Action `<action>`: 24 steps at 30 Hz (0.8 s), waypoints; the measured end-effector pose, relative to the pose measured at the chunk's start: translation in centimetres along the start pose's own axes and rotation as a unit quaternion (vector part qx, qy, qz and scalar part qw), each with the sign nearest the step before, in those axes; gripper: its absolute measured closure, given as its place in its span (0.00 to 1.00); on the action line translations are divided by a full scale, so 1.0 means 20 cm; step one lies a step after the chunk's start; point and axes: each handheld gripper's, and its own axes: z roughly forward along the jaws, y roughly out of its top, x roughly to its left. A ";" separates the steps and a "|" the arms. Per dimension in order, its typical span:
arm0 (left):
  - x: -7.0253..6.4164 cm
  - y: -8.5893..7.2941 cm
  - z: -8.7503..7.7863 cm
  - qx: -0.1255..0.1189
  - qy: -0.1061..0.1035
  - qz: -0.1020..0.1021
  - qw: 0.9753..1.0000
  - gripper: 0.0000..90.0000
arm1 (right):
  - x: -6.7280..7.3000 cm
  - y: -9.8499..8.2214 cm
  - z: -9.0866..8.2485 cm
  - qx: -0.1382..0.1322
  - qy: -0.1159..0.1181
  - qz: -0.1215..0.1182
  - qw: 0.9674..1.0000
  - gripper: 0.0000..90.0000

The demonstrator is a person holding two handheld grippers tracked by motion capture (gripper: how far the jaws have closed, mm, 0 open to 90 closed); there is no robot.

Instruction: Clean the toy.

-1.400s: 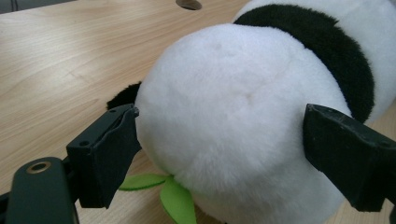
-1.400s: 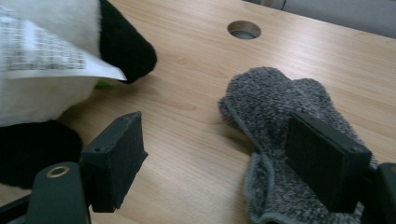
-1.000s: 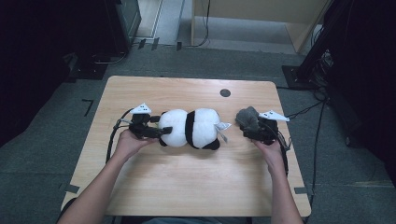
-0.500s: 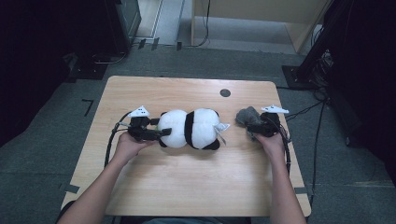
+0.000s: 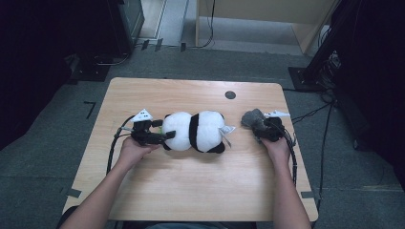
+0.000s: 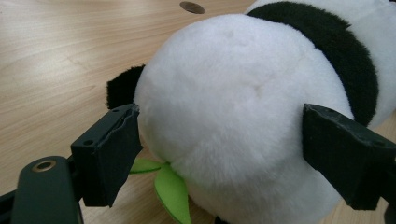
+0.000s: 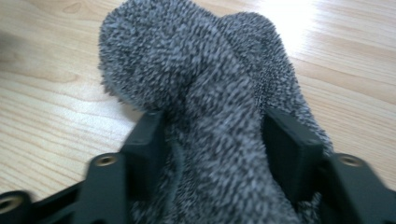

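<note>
A black-and-white panda plush lies on its side in the middle of the wooden table. My left gripper has its jaws on either side of the panda's round white head, pads against the fur; they have just been opening a little with the head still between them. A green felt leaf sticks out under the head. To the right, my right gripper has just been closing on a grey fuzzy cloth toy. In the right gripper view both pads squeeze the grey fuzzy toy low over the table.
A small round black hole sits in the tabletop behind the panda. Cables trail from both grippers off the table sides. Dark equipment and a wooden cabinet stand on the floor beyond the far edge.
The right gripper has sunk toward the table, and its jaws have narrowed onto the grey toy. The left gripper and the panda have stayed in place.
</note>
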 end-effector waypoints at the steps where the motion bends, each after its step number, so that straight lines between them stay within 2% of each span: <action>1: 0.00 0.00 0.00 0.004 -0.002 -0.002 1.000 0.15 | 0.00 0.00 0.00 -0.001 0.000 0.001 1.000 0.52; 4: 0.00 0.00 0.01 0.010 -0.009 0.006 1.000 0.15 | 0.00 0.00 0.00 -0.003 0.003 0.004 1.000 0.63; 6: -0.01 0.00 0.01 0.014 -0.011 0.005 1.000 0.17 | -0.01 0.00 -0.01 -0.002 0.006 0.006 1.000 0.71; 11: -0.02 0.01 0.00 0.013 -0.009 0.012 1.000 0.24 | -0.03 0.01 -0.03 0.003 0.015 0.017 1.000 0.77; 14: -0.02 0.01 0.00 0.015 -0.010 0.008 1.000 0.29 | -0.04 0.02 -0.05 -0.004 0.019 0.036 0.999 0.79; 19: -0.02 0.01 -0.01 0.017 -0.009 0.011 1.000 0.30 | -0.05 0.06 -0.10 -0.010 0.037 0.064 0.997 0.81; 21: -0.03 0.01 -0.01 0.016 -0.008 0.011 1.000 0.30 | -0.04 0.08 -0.13 -0.013 0.041 0.069 0.997 0.81; 24: -0.03 0.00 -0.01 0.015 -0.008 0.011 1.000 0.30 | -0.01 0.11 -0.15 -0.014 0.045 0.061 0.997 0.81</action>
